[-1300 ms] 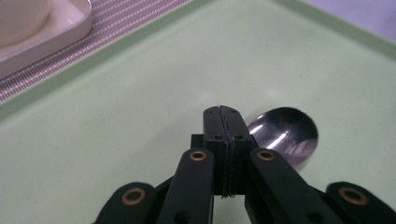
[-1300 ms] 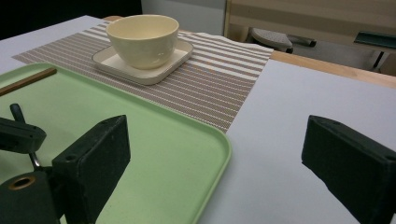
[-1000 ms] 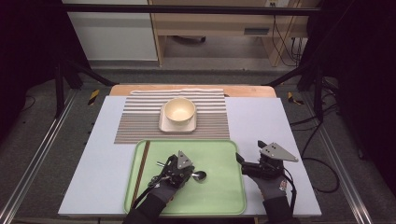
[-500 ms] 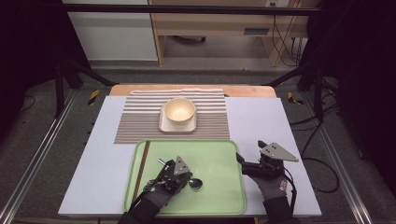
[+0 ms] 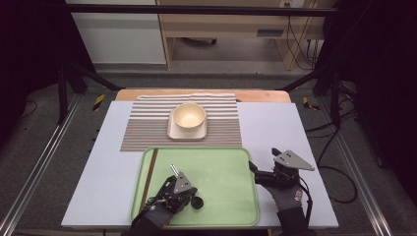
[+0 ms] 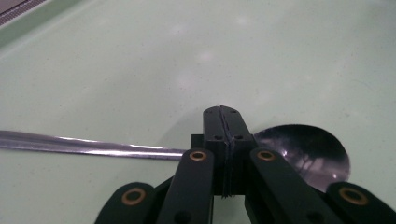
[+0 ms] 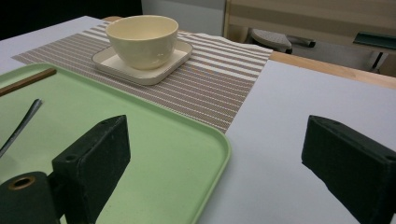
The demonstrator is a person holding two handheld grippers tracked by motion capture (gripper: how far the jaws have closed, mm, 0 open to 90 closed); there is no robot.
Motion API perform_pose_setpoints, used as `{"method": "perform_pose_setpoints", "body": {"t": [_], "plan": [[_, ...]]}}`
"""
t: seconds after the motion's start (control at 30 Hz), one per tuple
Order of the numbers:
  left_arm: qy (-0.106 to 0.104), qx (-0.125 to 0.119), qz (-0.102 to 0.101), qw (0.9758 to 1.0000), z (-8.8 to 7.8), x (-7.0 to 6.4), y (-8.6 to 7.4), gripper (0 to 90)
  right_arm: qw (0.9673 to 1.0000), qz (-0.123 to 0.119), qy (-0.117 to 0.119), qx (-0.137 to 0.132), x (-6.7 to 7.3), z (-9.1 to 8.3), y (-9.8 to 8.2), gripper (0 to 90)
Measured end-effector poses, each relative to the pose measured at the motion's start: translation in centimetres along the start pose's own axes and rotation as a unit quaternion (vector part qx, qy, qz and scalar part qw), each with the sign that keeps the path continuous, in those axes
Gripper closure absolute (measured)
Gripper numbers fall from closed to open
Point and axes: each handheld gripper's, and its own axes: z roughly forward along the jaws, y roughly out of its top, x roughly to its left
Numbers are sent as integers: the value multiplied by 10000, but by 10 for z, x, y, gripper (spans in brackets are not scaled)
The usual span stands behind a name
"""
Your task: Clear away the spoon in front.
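From above and behind, we look forward and down over the whole green tray (image 5: 216, 196). The left gripper view sits very close over the tray floor (image 6: 140, 70). The right gripper view faces low across the tray's corner (image 7: 205, 140), sharing that tray.

Spoon (image 6: 299, 154) neck hidden behind closed jaws, handle cut off at left edge

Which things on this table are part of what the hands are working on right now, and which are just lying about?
In use:
- spoon, on the green tray
- left gripper, jaws shut at the spoon's neck
- right gripper, open beside the tray

Lying about:
- cream bowl on its square plate
- striped placemat
- chopsticks along the tray's left edge
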Motion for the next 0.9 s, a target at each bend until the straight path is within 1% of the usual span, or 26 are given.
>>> {"method": "perform_pose_setpoints", "body": {"t": [0.13,0.4,0.57,0.9], "plan": [[-49,0,23,10000,0,-1,0,894,10000,2,0,3,0,0,0,81],[-136,97,59,9998,-8,2,-6,893,10000,0,2,-8,0,0,0,82],[-104,135,13,9999,-17,7,-14,893,10000,14,9,-51,0,-2,1,81],[-5,174,-132,9998,-32,17,-29,894,10000,-4,5,-28,1,-1,1,82]]}}
